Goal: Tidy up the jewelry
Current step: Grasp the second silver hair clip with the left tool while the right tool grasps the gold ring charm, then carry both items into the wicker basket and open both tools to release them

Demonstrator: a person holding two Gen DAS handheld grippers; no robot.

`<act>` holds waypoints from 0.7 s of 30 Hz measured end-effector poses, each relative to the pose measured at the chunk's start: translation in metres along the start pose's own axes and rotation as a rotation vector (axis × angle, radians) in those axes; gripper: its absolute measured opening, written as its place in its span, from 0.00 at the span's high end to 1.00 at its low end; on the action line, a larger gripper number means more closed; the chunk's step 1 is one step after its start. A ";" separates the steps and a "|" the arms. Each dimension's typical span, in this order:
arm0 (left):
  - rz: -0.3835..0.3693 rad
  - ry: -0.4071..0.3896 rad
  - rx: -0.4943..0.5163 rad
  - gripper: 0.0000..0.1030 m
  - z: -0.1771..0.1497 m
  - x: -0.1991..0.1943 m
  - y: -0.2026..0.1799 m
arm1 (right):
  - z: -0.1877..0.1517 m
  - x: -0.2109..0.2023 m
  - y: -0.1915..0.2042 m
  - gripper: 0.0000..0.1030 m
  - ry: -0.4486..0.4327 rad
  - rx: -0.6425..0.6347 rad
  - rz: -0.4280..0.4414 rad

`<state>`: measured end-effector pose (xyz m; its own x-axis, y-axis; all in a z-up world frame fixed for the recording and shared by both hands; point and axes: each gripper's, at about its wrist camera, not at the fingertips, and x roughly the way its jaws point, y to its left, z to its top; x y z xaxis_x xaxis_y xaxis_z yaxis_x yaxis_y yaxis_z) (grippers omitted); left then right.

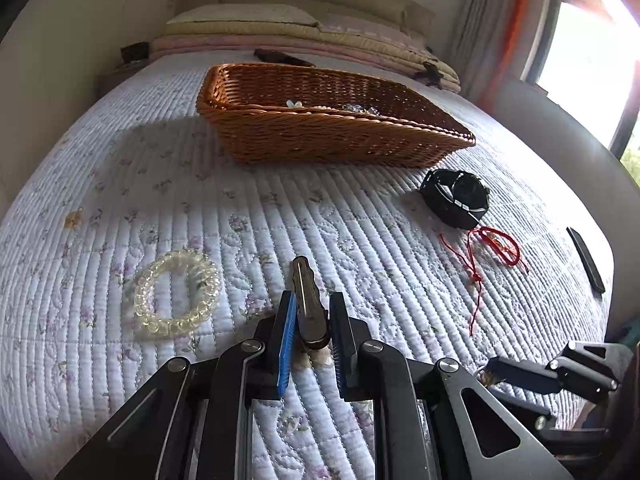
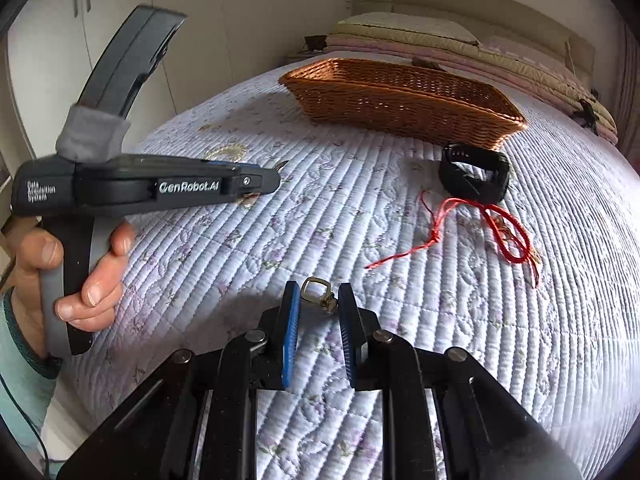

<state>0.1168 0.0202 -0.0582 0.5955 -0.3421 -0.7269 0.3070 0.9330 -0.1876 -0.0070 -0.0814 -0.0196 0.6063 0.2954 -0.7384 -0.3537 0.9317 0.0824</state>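
My left gripper (image 1: 313, 300) is shut on a brown hair clip (image 1: 306, 300) that sticks forward from between its blue pads, a little above the quilt. A clear beaded bracelet (image 1: 176, 294) lies to its left. A black watch (image 1: 456, 198) and a red string bracelet (image 1: 494, 246) lie to the right. The wicker basket (image 1: 320, 136) stands beyond, with several pieces inside. My right gripper (image 2: 319, 294) is open around a small brass ring clasp (image 2: 316, 294) on the quilt. The right wrist view also shows the watch (image 2: 474, 178), the red string (image 2: 504, 228) and the basket (image 2: 400, 108).
The bed's floral quilt (image 1: 280, 216) fills both views. A dark flat bar (image 1: 586, 258) lies near the right edge of the bed. Pillows and folded blankets (image 1: 280, 28) are at the head. The left gripper's body (image 2: 140, 184) and hand show at left in the right wrist view.
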 end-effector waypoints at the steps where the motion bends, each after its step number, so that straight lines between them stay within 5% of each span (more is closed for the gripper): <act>1: 0.005 -0.002 0.006 0.84 0.000 0.000 -0.002 | 0.000 -0.002 -0.004 0.79 -0.004 0.009 0.005; 14: -0.007 -0.101 0.012 0.84 0.004 -0.030 -0.006 | 0.013 -0.029 -0.015 0.79 -0.089 0.028 -0.004; 21: -0.016 -0.203 0.020 0.84 0.039 -0.065 -0.014 | 0.066 -0.053 -0.026 0.79 -0.205 0.025 -0.041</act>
<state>0.1033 0.0253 0.0177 0.7275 -0.3739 -0.5754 0.3307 0.9257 -0.1835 0.0171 -0.1070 0.0617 0.7528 0.2920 -0.5899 -0.3096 0.9480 0.0741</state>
